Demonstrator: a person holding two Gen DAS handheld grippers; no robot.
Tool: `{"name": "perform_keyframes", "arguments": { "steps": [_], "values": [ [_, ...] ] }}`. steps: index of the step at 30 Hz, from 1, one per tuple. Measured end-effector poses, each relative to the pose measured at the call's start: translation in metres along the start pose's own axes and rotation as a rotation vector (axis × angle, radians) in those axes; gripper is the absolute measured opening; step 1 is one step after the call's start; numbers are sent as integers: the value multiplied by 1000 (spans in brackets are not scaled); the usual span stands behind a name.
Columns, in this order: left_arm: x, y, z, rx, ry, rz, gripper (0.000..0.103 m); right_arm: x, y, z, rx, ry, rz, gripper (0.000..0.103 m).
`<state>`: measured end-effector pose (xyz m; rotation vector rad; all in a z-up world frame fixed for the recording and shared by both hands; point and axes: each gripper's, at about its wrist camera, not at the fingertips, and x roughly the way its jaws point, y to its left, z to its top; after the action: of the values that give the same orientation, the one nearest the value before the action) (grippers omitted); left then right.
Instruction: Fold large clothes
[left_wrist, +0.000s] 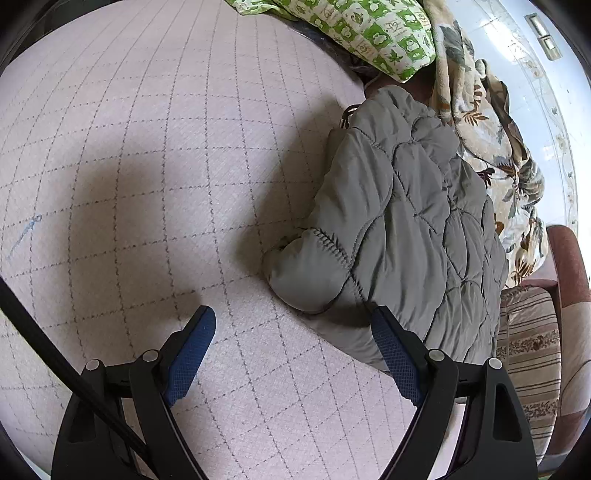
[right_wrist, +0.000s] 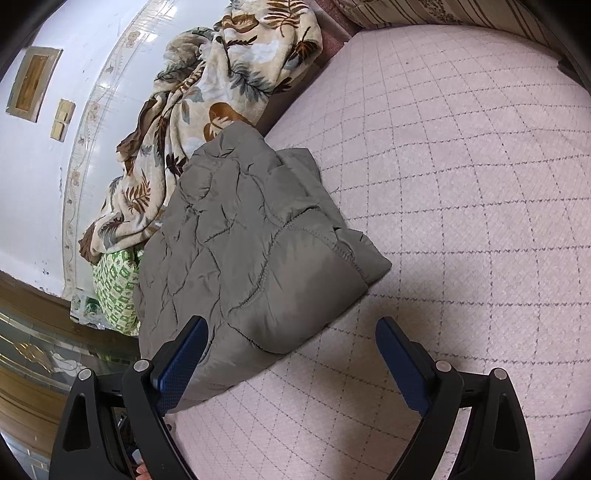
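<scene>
**Folded grey jacket on a pink bed cover, both grippers released**

The grey quilted padded jacket (left_wrist: 406, 229) (right_wrist: 251, 258) lies folded into a compact bundle on the pale pink bed cover with a thin dashed grid pattern (left_wrist: 147, 166) (right_wrist: 461, 184), near the cover's edge. One rounded, stitched corner of the bundle juts out over the open cover. Behind the jacket, touching its far side, is a heaped cream fleece blanket printed with brown and grey leaves (left_wrist: 491, 147) (right_wrist: 207, 92). A green-and-white patterned cushion (left_wrist: 373, 33) (right_wrist: 118, 291) sits beside the jacket against that blanket. Beyond the blanket rises a white tiled wall with a floral border strip (right_wrist: 74, 177). A striped beige upholstered seat (left_wrist: 532, 350) stands next to the jacket, off the cover.

The left gripper (left_wrist: 291, 332) has its blue-padded jaws spread wide, empty, just beside the jacket's near edge. The right gripper (right_wrist: 291, 339) likewise stands released; its left pad is at the jacket's near corner without clamping it.
</scene>
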<state>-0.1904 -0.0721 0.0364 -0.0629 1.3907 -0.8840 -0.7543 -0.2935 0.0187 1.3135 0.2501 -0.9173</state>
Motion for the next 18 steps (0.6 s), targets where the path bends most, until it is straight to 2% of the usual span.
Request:
{"name": "perform_keyframes", "arguments": {
  "steps": [18],
  "values": [
    [2, 2, -3, 0, 12, -11, 86, 4, -9, 1, 31, 14, 1, 96]
  ]
}}
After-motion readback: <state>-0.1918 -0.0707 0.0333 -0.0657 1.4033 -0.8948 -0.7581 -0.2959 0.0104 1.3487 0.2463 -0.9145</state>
